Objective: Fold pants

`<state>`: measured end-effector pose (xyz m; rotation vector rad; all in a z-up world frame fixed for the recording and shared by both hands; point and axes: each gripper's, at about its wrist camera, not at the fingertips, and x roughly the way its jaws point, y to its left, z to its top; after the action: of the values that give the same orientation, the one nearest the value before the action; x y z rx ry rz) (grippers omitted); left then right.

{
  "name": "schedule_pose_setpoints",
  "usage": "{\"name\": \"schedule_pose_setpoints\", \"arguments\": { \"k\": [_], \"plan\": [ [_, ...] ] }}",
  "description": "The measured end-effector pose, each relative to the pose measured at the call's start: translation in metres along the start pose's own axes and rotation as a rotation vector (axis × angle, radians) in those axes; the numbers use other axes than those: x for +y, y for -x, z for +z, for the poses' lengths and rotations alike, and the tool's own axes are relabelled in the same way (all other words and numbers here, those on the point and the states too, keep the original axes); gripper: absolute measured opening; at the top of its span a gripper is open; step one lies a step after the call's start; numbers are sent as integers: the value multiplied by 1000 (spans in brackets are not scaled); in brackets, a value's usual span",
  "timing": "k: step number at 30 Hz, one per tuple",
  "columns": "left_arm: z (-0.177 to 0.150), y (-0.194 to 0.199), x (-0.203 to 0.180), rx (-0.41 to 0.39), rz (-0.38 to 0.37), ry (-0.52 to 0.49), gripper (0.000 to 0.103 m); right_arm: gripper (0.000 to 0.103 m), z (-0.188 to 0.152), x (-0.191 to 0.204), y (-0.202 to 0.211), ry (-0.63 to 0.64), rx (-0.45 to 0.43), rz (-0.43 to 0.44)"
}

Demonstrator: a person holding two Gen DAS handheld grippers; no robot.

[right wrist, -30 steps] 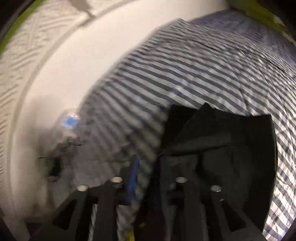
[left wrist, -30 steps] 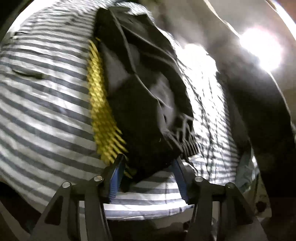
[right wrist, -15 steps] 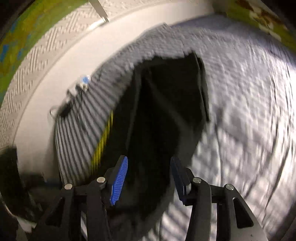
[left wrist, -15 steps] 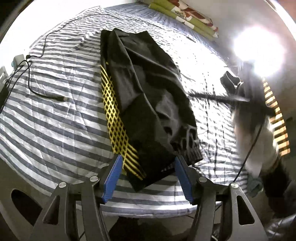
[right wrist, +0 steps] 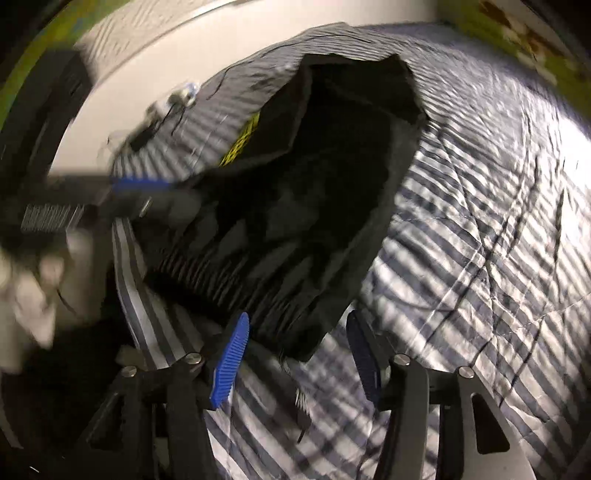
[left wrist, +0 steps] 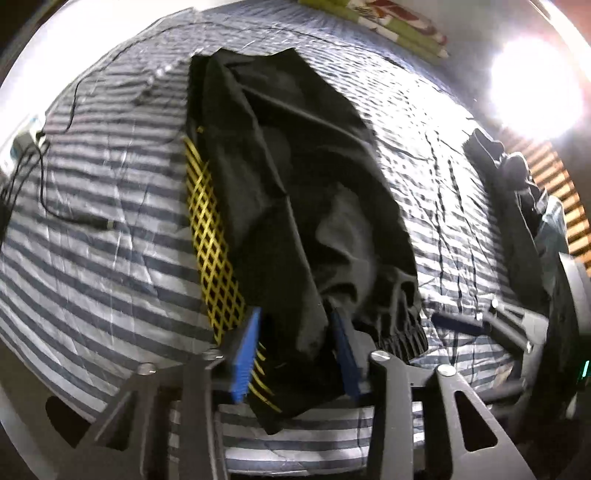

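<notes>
Black pants [left wrist: 295, 166] with a yellow lattice side stripe [left wrist: 210, 236] lie lengthwise on the striped bedspread [left wrist: 92, 266]. The ribbed waistband [left wrist: 402, 325] is at the near end. My left gripper [left wrist: 295, 314] is open, and the pants' near left corner lies between its blue pads [left wrist: 245, 354]. In the right wrist view the pants [right wrist: 314, 184] look blurred. My right gripper [right wrist: 297, 317] is open at the waistband's right corner [right wrist: 295, 332]. The other gripper's blue finger [right wrist: 140, 184] shows at the left of that view.
A black cable [left wrist: 55, 206] and a charger [left wrist: 26, 136] lie on the bed at the left. Patterned pillows [left wrist: 388, 22] sit at the far end. Dark clothes [left wrist: 517, 177] lie at the right edge under a bright lamp [left wrist: 535, 85]. A pale wall [right wrist: 129, 85] borders the bed.
Both grippers have come down to the near end of the pants. The left fingers have narrowed around the near corner, and the right gripper has swung over to the waistband's right corner.
</notes>
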<state>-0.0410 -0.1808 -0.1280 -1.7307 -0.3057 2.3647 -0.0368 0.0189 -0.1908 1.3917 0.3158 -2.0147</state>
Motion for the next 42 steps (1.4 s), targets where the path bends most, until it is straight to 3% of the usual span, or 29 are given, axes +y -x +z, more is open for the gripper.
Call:
{"name": "schedule_pose_setpoints", "arguments": {
  "k": [1, 7, 8, 10, 12, 13, 15, 18, 20, 23, 24, 25, 28, 33, 37, 42],
  "plan": [
    [0, -1, 3, 1, 7, 5, 25, 52, -2, 6, -1, 22, -1, -9],
    [-5, 4, 19, -9, 2, 53, 12, 49, 1, 32, -20, 143, -17, -179],
    [-7, 5, 20, -9, -2, 58, 11, 43, 2, 31, -21, 133, -17, -172],
    [-11, 9, 22, -12, -23, 73, 9, 13, 1, 24, -17, 108, -18, -164],
    [-15, 13, 26, -18, -75, 100, 8, 6, -1, 17, -6, 95, -44, -185],
    [-18, 14, 29, -21, -132, 132, 8, 5, -3, 13, 0, 84, -55, -191],
    [-24, 10, 33, -6, -160, 155, 8, 5, -10, 2, 14, 45, -88, -204],
    [-36, -14, 35, 67, -37, 104, 8, 8, -23, -5, 9, 56, -32, -176],
    [-39, -21, 42, 97, -14, 116, 8, 12, -32, 1, -1, 125, 49, -179],
    [-40, -14, 54, 100, -15, 122, 29, 27, -34, -3, 9, 110, 71, -88],
    [-39, -9, 57, 89, -5, 120, 44, 33, -30, -7, 18, 94, 59, -53],
    [-36, -2, 60, 71, 14, 111, 53, 35, -24, -14, 30, 71, 32, -25],
    [-12, 19, 67, 3, 49, 91, 53, 35, 8, -39, 59, -5, -73, 32],
    [52, 28, 64, -82, 36, 73, 53, 35, 87, -78, 72, -83, -231, -59],
    [112, 10, 51, -126, 22, 31, 58, 35, 163, -114, 40, -144, -242, -54],
    [154, -22, 53, -138, 3, 39, 59, 35, 236, -150, -13, -214, -219, -80]
  ]
}}
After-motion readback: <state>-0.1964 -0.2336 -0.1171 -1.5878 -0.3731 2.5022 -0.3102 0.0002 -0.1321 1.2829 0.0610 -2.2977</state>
